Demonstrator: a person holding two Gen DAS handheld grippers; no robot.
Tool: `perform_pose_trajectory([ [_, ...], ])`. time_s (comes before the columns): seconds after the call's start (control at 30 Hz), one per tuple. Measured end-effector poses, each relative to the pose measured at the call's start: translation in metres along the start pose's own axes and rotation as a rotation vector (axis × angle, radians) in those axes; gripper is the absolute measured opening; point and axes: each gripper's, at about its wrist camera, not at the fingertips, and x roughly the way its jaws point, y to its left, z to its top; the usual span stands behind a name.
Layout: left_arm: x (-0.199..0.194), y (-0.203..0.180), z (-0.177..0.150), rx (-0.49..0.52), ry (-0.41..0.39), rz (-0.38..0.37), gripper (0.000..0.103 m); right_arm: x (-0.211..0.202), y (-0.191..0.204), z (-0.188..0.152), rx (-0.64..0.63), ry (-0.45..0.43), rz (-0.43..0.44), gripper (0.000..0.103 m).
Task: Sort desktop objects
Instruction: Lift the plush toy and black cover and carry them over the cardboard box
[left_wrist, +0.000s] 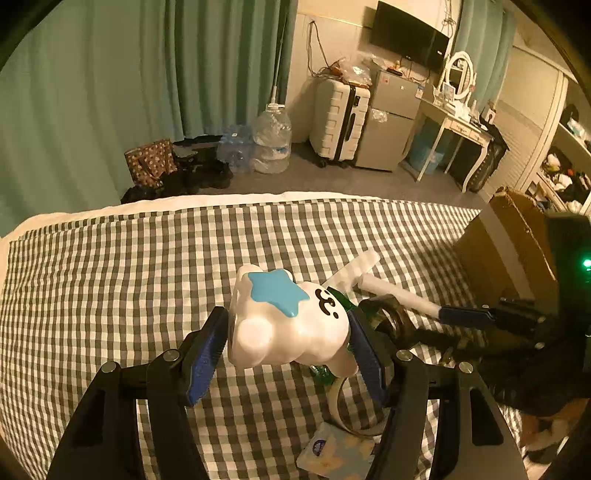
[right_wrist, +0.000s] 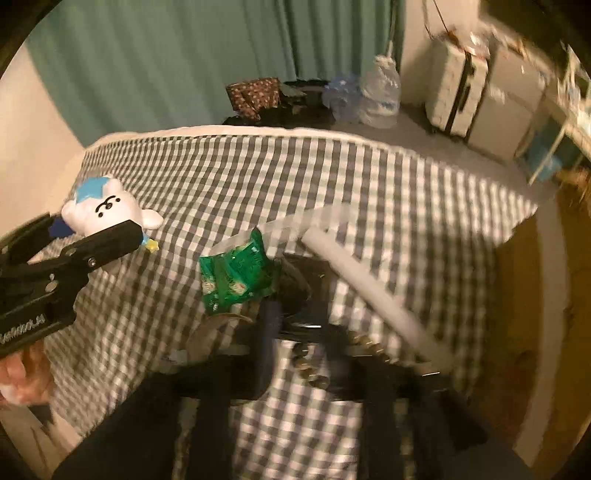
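My left gripper is shut on a white bear toy with a blue star on its head, held above the checkered bed. The toy also shows at the left of the right wrist view. My right gripper is blurred; it appears shut on a white folding fan, whose handle also shows in the left wrist view. A green snack packet lies on the bed just left of the right gripper. A tape roll and a tissue pack lie below the toy.
A cardboard box stands at the bed's right edge. Beyond the bed are a water jug, a white suitcase, a small fridge and a dressing table. Several coins lie by the right gripper.
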Motion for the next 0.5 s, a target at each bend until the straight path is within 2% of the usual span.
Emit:
perform_pose_trajectory([
  [0.03,0.001,0.0,0.001,-0.007,0.002,-0.003,0.067,0.003,-0.003,0.0,0.032,-0.002,0.019,0.069],
  [0.1,0.004,0.003,0.003,-0.015,-0.001,-0.012,0.067,0.009,-0.007,0.0,0.083,-0.01,0.015,0.07],
  [0.27,0.011,0.01,0.003,-0.027,0.004,-0.027,0.067,0.033,-0.016,0.003,0.103,0.016,-0.014,0.072],
  [0.33,0.016,0.014,0.001,-0.029,0.007,-0.023,0.067,0.046,-0.022,0.003,0.122,0.047,-0.026,0.074],
  [0.4,0.02,0.018,0.0,-0.036,0.011,-0.023,0.067,0.061,-0.028,0.001,0.165,0.092,0.005,0.075],
  [0.43,0.021,0.02,-0.001,-0.04,0.013,-0.023,0.067,0.075,-0.028,0.0,0.164,0.149,0.001,0.075],
  [0.5,0.022,0.023,-0.002,-0.044,0.012,-0.027,0.067,0.086,-0.022,0.001,0.118,0.166,-0.044,0.076],
])
